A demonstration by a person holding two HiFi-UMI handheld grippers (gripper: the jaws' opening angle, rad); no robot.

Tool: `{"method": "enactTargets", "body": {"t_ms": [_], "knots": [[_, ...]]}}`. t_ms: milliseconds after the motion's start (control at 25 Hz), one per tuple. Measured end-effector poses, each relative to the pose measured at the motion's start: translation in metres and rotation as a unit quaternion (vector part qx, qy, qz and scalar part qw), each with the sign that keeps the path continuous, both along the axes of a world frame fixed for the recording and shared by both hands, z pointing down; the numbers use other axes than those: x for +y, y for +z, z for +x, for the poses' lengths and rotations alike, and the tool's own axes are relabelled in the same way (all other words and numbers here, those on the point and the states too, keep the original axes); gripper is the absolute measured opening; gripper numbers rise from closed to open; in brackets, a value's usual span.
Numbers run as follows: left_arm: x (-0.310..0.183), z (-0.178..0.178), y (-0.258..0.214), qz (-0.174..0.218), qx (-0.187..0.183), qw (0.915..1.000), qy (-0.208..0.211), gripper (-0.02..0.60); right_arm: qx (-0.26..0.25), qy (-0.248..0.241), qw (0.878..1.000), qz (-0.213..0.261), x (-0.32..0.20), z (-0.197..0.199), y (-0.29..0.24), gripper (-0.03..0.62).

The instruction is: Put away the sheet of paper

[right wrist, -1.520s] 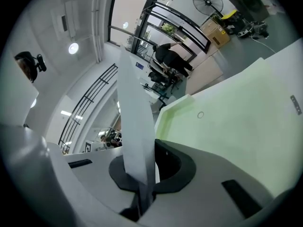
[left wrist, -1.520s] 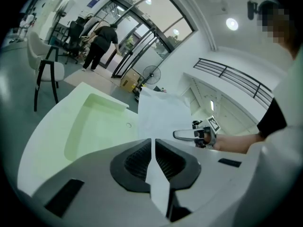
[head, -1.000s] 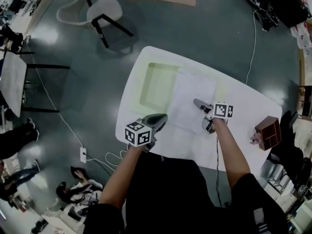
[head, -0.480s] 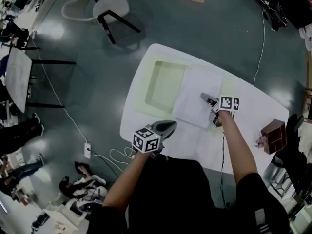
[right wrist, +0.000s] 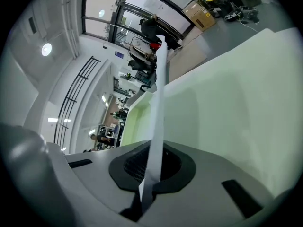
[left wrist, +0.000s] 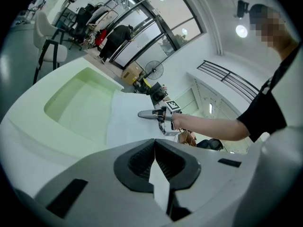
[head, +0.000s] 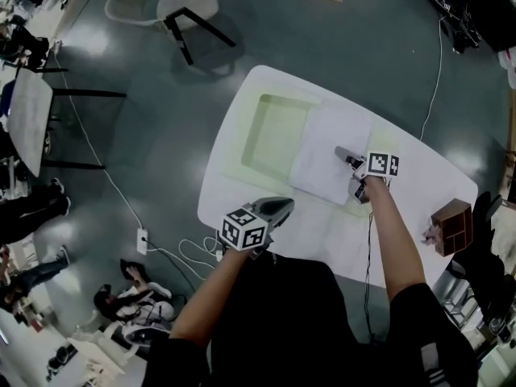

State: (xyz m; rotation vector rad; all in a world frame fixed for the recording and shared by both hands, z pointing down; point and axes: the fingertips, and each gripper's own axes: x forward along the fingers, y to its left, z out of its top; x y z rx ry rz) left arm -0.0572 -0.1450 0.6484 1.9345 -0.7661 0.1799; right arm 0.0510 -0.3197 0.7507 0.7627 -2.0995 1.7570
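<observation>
The white sheet of paper (head: 326,156) lies across the white table (head: 403,216), its left edge at the rim of the pale green tray (head: 274,135). My right gripper (head: 343,152) is shut on the sheet's right part. In the right gripper view the sheet (right wrist: 159,93) runs edge-on out of the shut jaws of my right gripper (right wrist: 157,148), with the tray (right wrist: 227,93) behind it. My left gripper (head: 284,206) hovers at the table's front-left edge, apart from the sheet, jaws shut. A thin white sliver shows between the pads of my left gripper (left wrist: 155,144); I cannot tell what it is.
A brown wooden box (head: 451,222) stands at the table's right end. On the floor are a white chair (head: 181,6) beyond the table, a cable with a socket (head: 141,239) at the left, and a dark desk (head: 24,127). People stand at the far left.
The right gripper has kept its hold and carried the sheet slightly toward the tray. The left gripper has drifted a little back toward the front edge.
</observation>
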Motion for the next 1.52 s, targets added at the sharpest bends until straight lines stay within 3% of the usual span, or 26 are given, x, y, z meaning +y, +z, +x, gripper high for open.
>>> {"method": "enactTargets", "body": {"t_ms": [520, 920, 1520], "knots": [[0.018, -0.003, -0.003, -0.002, 0.007, 0.9999, -0.012, 0.005, -0.048, 0.022, 0.998, -0.029, 0.004, -0.028, 0.003, 0.000], [0.019, -0.026, -0.006, 0.021, 0.015, 0.9991, -0.034, 0.005, -0.042, 0.018, 0.998, -0.031, 0.002, -0.079, 0.005, 0.000], [0.034, -0.079, 0.004, 0.012, 0.030, 0.9989, -0.034, 0.005, -0.016, 0.002, 0.999, -0.034, 0.001, -0.141, 0.020, 0.000]]}}
